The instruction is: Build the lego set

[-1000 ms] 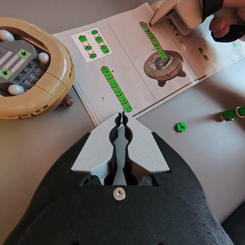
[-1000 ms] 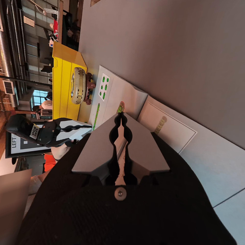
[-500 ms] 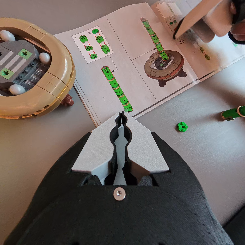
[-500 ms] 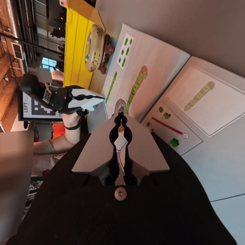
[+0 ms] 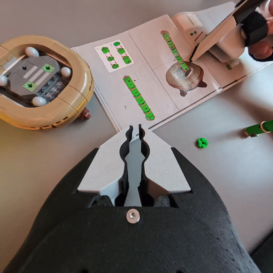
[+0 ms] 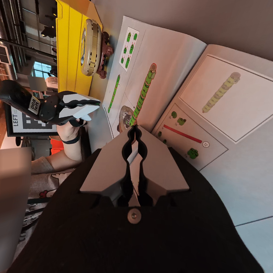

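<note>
A tan round lego model point(image 5: 44, 88) with a grey studded centre sits on the table at the left. An open instruction booklet point(image 5: 147, 91) lies beside it. A small green round piece point(image 5: 202, 142) lies loose on the table, and a green stacked rod point(image 5: 260, 128) lies at the right edge. My left gripper point(image 5: 135, 127) hovers over the booklet's near edge, jaws a narrow gap apart and empty. My right gripper point(image 5: 192, 59) is shut and empty, its tip on the booklet page by the printed model; it also shows in its own view point(image 6: 135, 127).
A yellow bin point(image 6: 70, 44) stands behind the tan model point(image 6: 91, 48). The left gripper point(image 6: 94, 103) and the hand holding it show at the left of the right wrist view. Grey table surface point(image 5: 192, 169) lies around the green pieces. Spacing between my two grippers at the tips: around 15 cm. My left gripper's tips are some 10 cm from the small green round piece point(image 5: 202, 142).
My right gripper slid down the booklet page from its top edge to the printed model. My left gripper's jaws went from touching to slightly apart.
</note>
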The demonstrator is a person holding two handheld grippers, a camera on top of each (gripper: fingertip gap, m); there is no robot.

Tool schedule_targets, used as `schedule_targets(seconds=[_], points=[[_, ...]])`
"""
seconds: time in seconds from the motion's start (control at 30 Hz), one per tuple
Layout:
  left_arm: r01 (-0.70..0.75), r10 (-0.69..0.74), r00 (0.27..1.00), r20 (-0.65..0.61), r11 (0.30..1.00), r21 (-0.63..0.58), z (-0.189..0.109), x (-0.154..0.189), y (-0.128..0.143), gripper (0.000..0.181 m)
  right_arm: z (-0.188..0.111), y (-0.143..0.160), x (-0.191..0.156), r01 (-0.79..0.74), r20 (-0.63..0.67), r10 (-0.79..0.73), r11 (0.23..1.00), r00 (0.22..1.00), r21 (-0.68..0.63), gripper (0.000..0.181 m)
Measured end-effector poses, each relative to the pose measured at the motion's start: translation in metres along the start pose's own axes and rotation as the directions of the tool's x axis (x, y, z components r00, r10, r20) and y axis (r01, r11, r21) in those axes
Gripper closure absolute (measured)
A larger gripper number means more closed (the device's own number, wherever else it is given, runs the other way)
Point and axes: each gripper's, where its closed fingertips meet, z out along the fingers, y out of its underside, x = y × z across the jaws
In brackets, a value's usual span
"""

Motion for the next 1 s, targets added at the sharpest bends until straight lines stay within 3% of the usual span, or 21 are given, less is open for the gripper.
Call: schedule_targets(seconds=[0.13, 0.27, 0.4, 0.5, 0.6, 0.7, 0.83, 0.93, 1.0], points=[[0.044, -0.042, 0.998, -0.042, 0.997, 0.061, -0.011, 0.003, -0.008, 0.175, -0.008, -0.007, 0.000, 0.035, -0.045, -0.034, 0.999, 0.998, 0.031, 0.181], [0.066, -0.062, 0.997, -0.046, 0.992, 0.105, -0.020, 0.001, -0.015, 0.175, -0.038, -0.024, -0.026, 0.154, -0.180, -0.135, 0.984, 0.974, 0.094, 0.181], [0.081, -0.072, 0.995, -0.068, 0.988, 0.135, -0.028, 0.003, -0.021, 0.176, -0.084, -0.029, -0.079, 0.330, -0.484, -0.251, 0.940, 0.838, 0.084, 0.181], [0.080, -0.070, 0.996, -0.063, 0.982, 0.171, -0.036, 0.001, -0.027, 0.176, -0.101, -0.008, -0.137, 0.415, -0.665, -0.302, 0.910, 0.683, 0.013, 0.180], [0.095, -0.085, 0.995, -0.060, 0.975, 0.203, -0.043, -0.003, -0.031, 0.176, -0.076, 0.038, -0.189, 0.418, -0.675, -0.373, 0.902, 0.637, -0.104, 0.180], [0.117, -0.105, 0.992, -0.065, 0.969, 0.217, -0.047, -0.007, -0.033, 0.176, -0.047, 0.088, -0.205, 0.341, -0.699, -0.455, 0.888, 0.552, -0.309, 0.180], [0.123, -0.113, 0.992, -0.058, 0.966, 0.225, -0.046, -0.011, -0.033, 0.176, 0.000, 0.143, -0.219, 0.278, -0.626, -0.612, 0.785, 0.483, -0.554, 0.181], [0.115, -0.109, 0.993, -0.039, 0.967, 0.226, -0.044, -0.016, -0.033, 0.176, 0.011, 0.173, -0.214, 0.216, -0.570, -0.732, 0.666, 0.372, -0.714, 0.181], [0.105, -0.105, 0.994, -0.014, 0.966, 0.234, -0.045, -0.020, -0.033, 0.176, 0.017, 0.184, -0.212, 0.216, -0.530, -0.773, 0.616, 0.348, -0.757, 0.181]])
